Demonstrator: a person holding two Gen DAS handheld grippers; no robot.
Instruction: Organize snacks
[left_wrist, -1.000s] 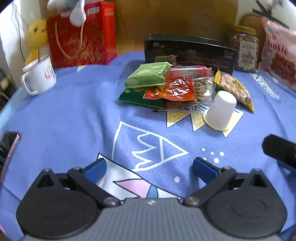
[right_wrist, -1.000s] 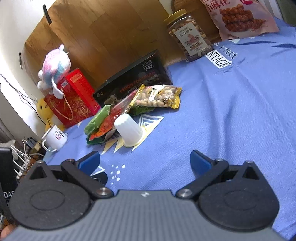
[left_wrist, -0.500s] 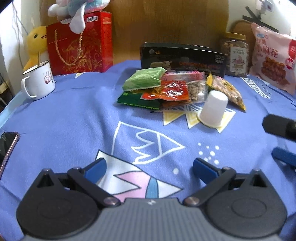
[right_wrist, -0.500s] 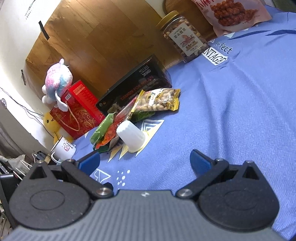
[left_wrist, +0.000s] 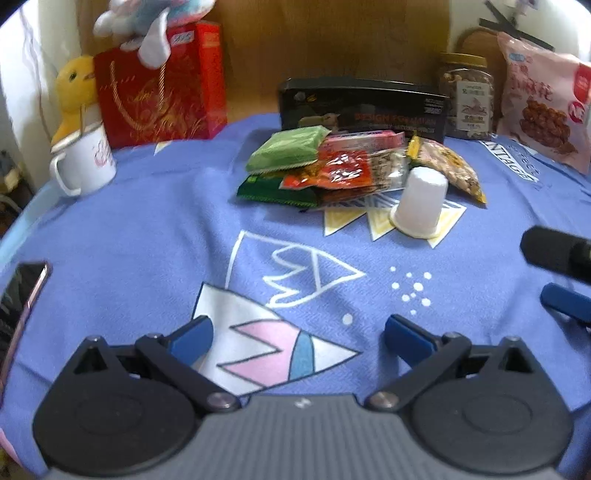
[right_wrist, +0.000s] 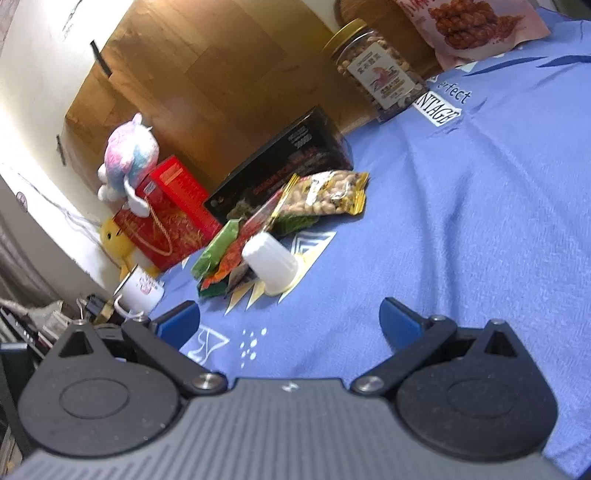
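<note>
- Left tongs (left_wrist: 297, 334) hang low over the near part of the surface, blue fingertips (left_wrist: 192, 338) spread wide, nothing between.
- Right tongs (right_wrist: 290, 323) likewise gape, empty, tilted over the surface's near-right area.

We see a matt woven blue cloth (left_wrist: 147, 236) covering the desk. Glossy crinkled plastic snack packets (left_wrist: 332, 173) lie beside a smooth white plastic cup (left_wrist: 421, 203). Behind stands a wood panel (right_wrist: 221, 74).

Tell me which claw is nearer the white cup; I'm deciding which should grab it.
Right, probably. The right claw sits open just short of the white cup. The left claw is open, farther back across the cloth, cup ahead-right.
</note>
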